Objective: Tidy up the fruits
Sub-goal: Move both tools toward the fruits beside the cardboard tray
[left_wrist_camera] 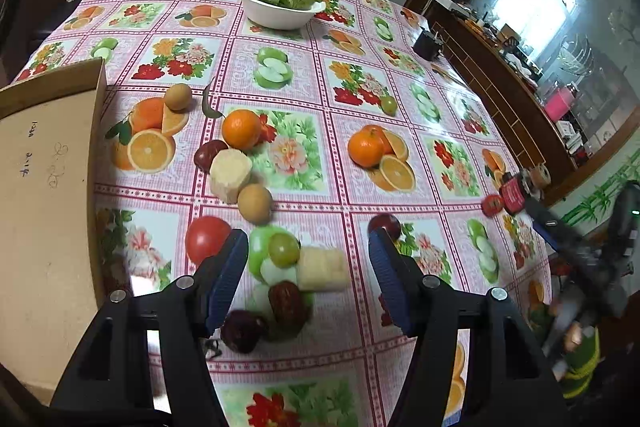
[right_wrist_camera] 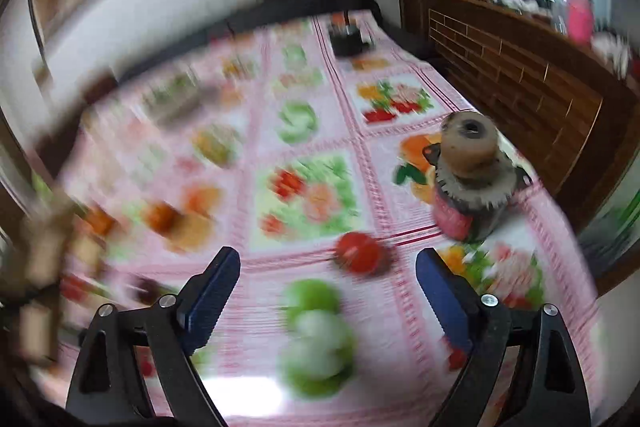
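My left gripper (left_wrist_camera: 308, 267) is open above a cluster of fruit on the flowered tablecloth (left_wrist_camera: 320, 75). Between its blue pads (left_wrist_camera: 228, 279) lie a green grape (left_wrist_camera: 284, 249), a pale cut piece (left_wrist_camera: 322, 269) and a red date (left_wrist_camera: 286, 301). A tomato (left_wrist_camera: 206, 239) sits just left of the left pad. Farther off are two oranges (left_wrist_camera: 241, 129) (left_wrist_camera: 366, 147). My right gripper (right_wrist_camera: 328, 267) is open in a blurred view. A small red tomato (right_wrist_camera: 358, 253) lies on the cloth between its fingertips, untouched.
A wooden box (left_wrist_camera: 48, 187) stands at the left. A white bowl of lettuce (left_wrist_camera: 280, 3) is at the back. A red jar with a cork top (right_wrist_camera: 468, 163) stands near the table's right edge, and a small black object (right_wrist_camera: 348, 39) sits at the far corner.
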A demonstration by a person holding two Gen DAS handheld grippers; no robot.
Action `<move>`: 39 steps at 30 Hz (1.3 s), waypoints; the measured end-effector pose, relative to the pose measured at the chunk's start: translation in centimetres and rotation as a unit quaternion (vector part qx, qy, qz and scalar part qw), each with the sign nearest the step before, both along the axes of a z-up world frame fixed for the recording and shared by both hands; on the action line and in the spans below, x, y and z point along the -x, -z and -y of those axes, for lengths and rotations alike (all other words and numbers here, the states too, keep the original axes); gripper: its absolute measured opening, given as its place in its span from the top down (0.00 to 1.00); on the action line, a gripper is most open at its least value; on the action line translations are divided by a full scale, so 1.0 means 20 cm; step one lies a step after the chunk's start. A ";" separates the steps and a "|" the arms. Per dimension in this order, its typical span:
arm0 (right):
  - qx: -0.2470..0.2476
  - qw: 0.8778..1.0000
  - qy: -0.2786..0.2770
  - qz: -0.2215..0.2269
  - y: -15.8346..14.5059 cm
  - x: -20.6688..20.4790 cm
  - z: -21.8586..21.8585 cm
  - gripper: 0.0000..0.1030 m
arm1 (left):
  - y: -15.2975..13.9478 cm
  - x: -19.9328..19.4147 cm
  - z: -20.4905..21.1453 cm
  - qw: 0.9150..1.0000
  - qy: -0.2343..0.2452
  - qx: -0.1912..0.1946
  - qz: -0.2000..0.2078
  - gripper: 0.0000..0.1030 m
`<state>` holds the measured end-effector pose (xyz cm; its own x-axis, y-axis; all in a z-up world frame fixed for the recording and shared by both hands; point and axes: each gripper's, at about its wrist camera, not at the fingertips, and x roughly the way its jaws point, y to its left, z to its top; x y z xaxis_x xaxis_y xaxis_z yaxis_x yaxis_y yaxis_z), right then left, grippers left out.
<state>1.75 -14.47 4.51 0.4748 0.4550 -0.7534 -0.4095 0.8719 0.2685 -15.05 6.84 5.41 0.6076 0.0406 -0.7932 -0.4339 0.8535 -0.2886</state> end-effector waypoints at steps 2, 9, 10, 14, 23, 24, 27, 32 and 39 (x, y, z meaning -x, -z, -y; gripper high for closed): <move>-0.056 0.998 0.010 -0.020 -0.04 0.05 0.06 0.10 | 0.00 0.02 0.02 1.000 0.006 -0.002 -0.003 0.40; -0.047 0.998 -0.013 -0.038 -0.14 0.22 0.07 0.10 | 0.01 0.16 0.06 0.999 0.015 -0.036 -0.021 0.40; -0.017 0.999 -0.011 -0.029 -0.15 0.25 0.05 0.10 | 0.01 0.19 0.06 0.999 0.016 -0.041 -0.024 0.40; 0.044 0.999 -0.027 -0.009 -0.12 0.31 -0.02 0.10 | 0.04 0.30 0.04 0.998 0.014 -0.054 -0.039 0.40; 0.052 0.996 -0.071 -0.009 -0.04 0.41 -0.12 0.10 | 0.09 0.36 0.06 0.997 0.018 -0.056 -0.052 0.40; 0.054 0.996 -0.073 -0.007 -0.03 0.42 -0.13 0.10 | 0.10 0.35 0.07 0.997 0.019 -0.056 -0.053 0.40; 0.053 0.996 -0.074 -0.005 -0.02 0.42 -0.13 0.11 | 0.13 0.33 0.06 0.997 0.020 -0.051 -0.059 0.40; 0.059 0.996 -0.066 0.004 -0.04 0.41 -0.11 0.11 | 0.15 0.31 0.07 0.996 0.021 -0.051 -0.064 0.40; 0.078 0.996 -0.045 0.008 -0.03 0.33 -0.10 0.11 | 0.17 0.30 0.05 0.996 0.021 -0.050 -0.068 0.40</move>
<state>-4.83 -12.45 5.15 0.4503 0.3741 -0.8107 -0.4904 0.8624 0.1256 -20.99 5.90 2.08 0.4970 0.1009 -0.8618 -0.4268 0.8932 -0.1416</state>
